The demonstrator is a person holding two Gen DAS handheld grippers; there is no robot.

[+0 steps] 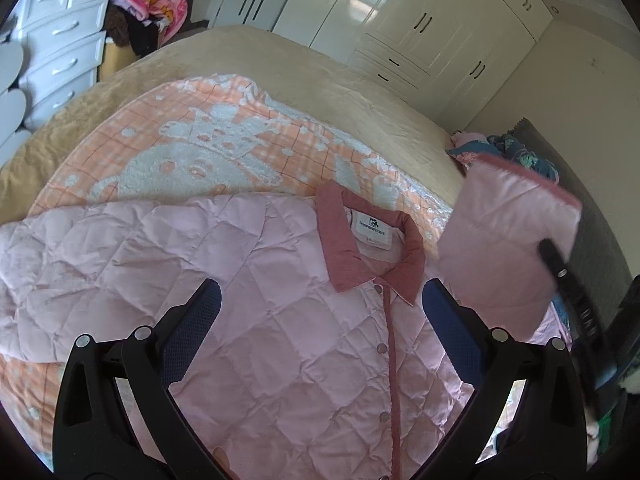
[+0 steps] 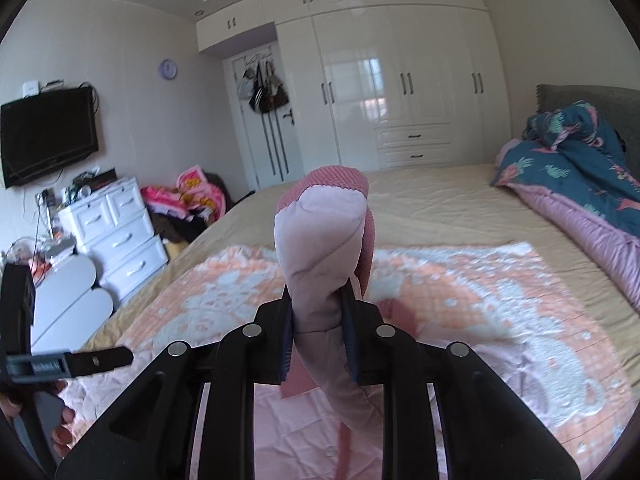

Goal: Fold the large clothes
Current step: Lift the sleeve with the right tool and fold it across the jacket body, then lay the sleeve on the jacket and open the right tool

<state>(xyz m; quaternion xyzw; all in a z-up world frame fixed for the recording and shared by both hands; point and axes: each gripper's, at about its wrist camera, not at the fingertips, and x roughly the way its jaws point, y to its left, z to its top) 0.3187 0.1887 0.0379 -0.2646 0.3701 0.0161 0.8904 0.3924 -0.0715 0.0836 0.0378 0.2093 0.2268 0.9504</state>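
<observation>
A pink quilted jacket [image 1: 256, 300] with a darker pink collar [image 1: 376, 256] lies front up on an orange and white blanket [image 1: 208, 148] on the bed. My left gripper [image 1: 320, 300] is open and empty, hovering over the jacket's chest just below the collar. My right gripper [image 2: 318, 320] is shut on the jacket's sleeve [image 2: 324, 240], holding its ribbed cuff end up in the air. The lifted sleeve [image 1: 508, 240] shows at the right of the left wrist view, with the right gripper's finger [image 1: 554, 258] on it.
The tan bedspread [image 1: 360, 84] runs to white wardrobes [image 2: 400, 80] behind. A blue and pink quilt [image 2: 580, 168] is heaped by the grey headboard [image 2: 592, 100]. White drawers [image 2: 116, 232] and a clothes pile [image 2: 184, 196] stand left of the bed.
</observation>
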